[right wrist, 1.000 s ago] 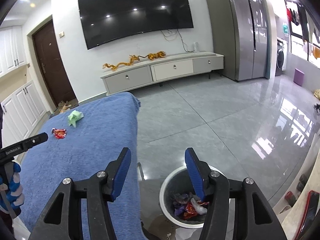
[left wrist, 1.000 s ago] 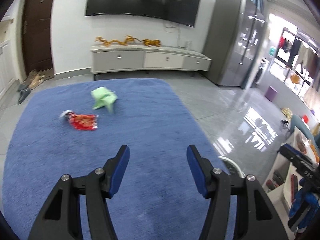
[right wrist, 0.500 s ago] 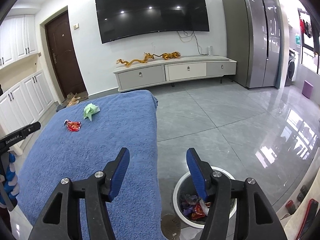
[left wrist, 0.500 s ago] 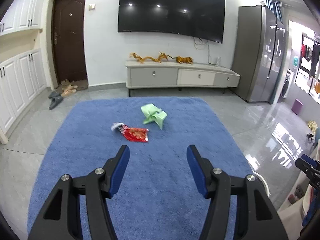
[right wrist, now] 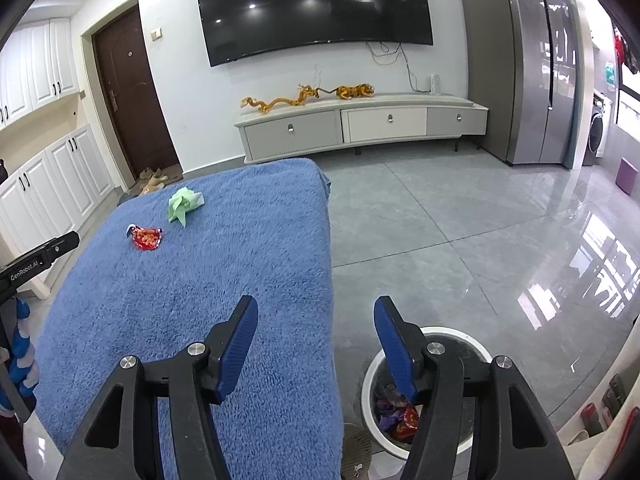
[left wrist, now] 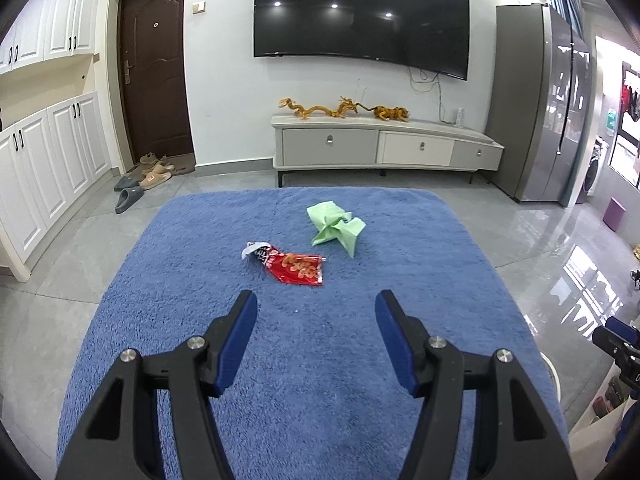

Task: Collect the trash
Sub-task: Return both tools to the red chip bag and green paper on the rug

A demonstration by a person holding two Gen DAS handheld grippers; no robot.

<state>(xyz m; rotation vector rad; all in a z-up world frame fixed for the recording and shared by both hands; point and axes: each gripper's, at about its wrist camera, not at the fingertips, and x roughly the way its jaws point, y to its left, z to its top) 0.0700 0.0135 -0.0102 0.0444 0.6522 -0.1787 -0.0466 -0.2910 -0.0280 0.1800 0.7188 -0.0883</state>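
A red snack wrapper [left wrist: 296, 268] and a crumpled green paper [left wrist: 334, 226] lie side by side on the blue rug [left wrist: 320, 380]. My left gripper [left wrist: 316, 300] is open and empty, pointing at them from a short way back over the rug. The right wrist view shows the same wrapper [right wrist: 147, 238] and green paper [right wrist: 183, 204] far off to the left. My right gripper [right wrist: 316, 304] is open and empty, straddling the rug's right edge. Its right finger overlaps a white trash bin [right wrist: 472, 338] holding several wrappers.
A TV cabinet [left wrist: 384, 148] stands against the far wall beyond the rug, with a grey fridge [left wrist: 544, 120] to its right. Slippers [left wrist: 130, 196] lie by the door, and white cupboards [left wrist: 48, 160] line the left wall. A round floor drain [right wrist: 356, 452] sits beside the bin.
The left view has swung to the left, so the wrapper and green paper went from the left of the frame to the centre and look nearer. The right view shifted leftwards, and the bin slid right.
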